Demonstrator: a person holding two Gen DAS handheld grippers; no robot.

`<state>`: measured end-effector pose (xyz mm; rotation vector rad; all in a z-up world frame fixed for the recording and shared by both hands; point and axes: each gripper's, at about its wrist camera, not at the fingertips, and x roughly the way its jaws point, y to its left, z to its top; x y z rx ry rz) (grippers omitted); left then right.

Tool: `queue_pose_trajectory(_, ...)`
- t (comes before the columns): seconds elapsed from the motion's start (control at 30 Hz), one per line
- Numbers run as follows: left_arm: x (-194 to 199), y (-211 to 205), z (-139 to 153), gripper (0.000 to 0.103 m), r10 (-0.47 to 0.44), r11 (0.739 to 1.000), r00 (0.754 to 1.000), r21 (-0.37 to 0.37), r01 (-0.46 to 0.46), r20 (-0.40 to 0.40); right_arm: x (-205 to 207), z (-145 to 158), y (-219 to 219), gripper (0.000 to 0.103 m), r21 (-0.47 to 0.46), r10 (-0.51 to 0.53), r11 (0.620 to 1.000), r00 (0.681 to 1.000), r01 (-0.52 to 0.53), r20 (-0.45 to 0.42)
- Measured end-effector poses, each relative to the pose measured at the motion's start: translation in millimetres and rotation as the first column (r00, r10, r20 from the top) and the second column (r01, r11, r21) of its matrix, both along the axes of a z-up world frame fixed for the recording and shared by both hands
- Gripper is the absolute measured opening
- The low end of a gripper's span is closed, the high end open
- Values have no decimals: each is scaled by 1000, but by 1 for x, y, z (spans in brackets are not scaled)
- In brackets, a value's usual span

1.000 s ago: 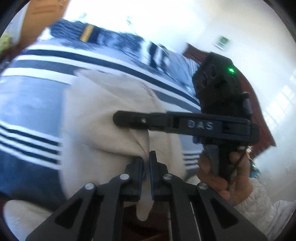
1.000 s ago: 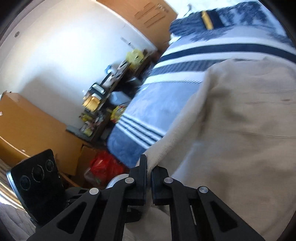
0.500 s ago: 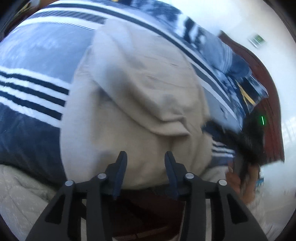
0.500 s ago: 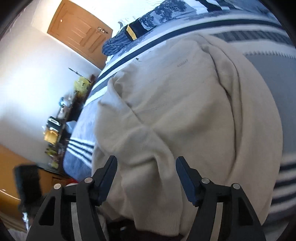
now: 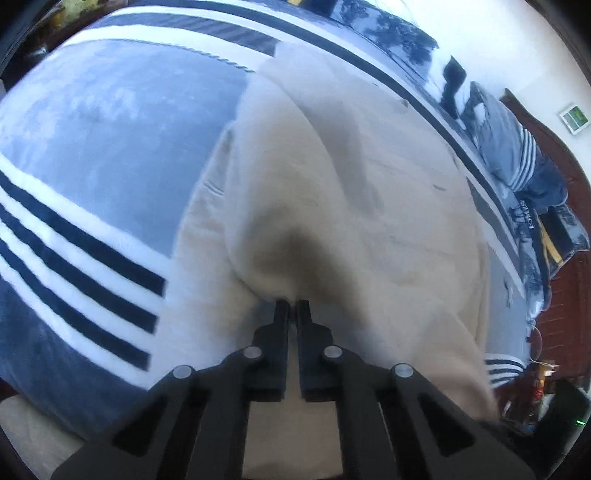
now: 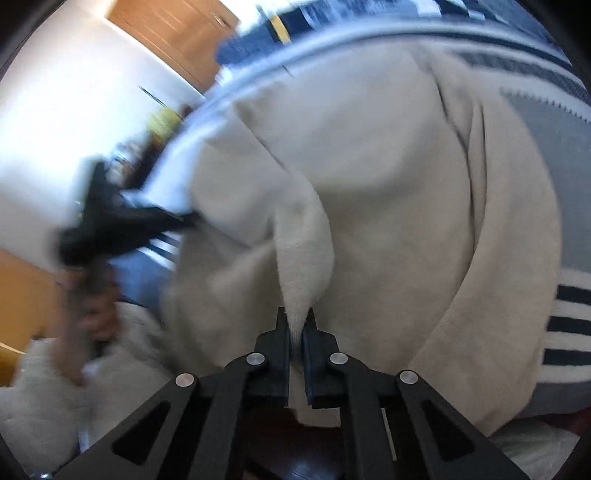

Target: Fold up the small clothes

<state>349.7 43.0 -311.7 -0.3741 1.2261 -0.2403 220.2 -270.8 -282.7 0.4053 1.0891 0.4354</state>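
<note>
A cream knit garment [image 5: 369, 203] lies spread on a bed cover [image 5: 110, 129] of grey-blue with navy and white stripes. My left gripper [image 5: 292, 308] is shut, its tips pinching a bunched fold at the garment's near left side. In the right wrist view the same garment [image 6: 406, 166] fills the middle. My right gripper [image 6: 295, 321] is shut on a narrow raised fold of it near the near hem. The left gripper [image 6: 188, 221] shows blurred there, reaching into the garment's left edge, with a hand [image 6: 92, 306] on its handle.
Dark blue patterned bedding [image 5: 517, 147] lies along the bed's far side, beside a dark wooden headboard [image 5: 554, 295]. A wooden door [image 6: 166, 26] stands beyond the bed. A white fuzzy sleeve [image 6: 37, 387] is at the lower left. White quilted fabric [image 5: 29, 424] borders the near edge.
Both grippers let go of the garment, opened wide, dropped closer to the bed and closed again on folds near its near edge. The garment now lies spread on the cover.
</note>
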Motion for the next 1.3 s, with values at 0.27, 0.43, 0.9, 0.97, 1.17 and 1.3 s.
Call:
queue_pose_trajectory(0.27,-16,8,3,10,-30,999,999,-44,31,17,-13,-35,-27,10,-152,-85,986,986,63,-145)
queue_pose_trajectory(0.43,-6,43,31,41,82,991,993,-113,-71,90,-7,21,-23,78,-138,-121,983,992,123,27)
queue_pose_trajectory(0.9,96,90,-29,34,160,934,987,-319,-160,-26,211,94,110,72,-29,174,985,981,-172,88)
queue_pose_trajectory(0.97,100,94,-45,27,162,912,985,-371,-175,-67,249,79,127,67,-16,195,981,980,-195,37)
queue_pose_trajectory(1.17,115,88,-56,26,162,868,981,-457,-193,-106,345,31,183,67,-84,245,965,968,-249,-56)
queue_pose_trajectory(1.3,126,79,-58,23,136,888,986,-428,-167,-102,403,-7,211,51,-166,213,958,969,-232,-126)
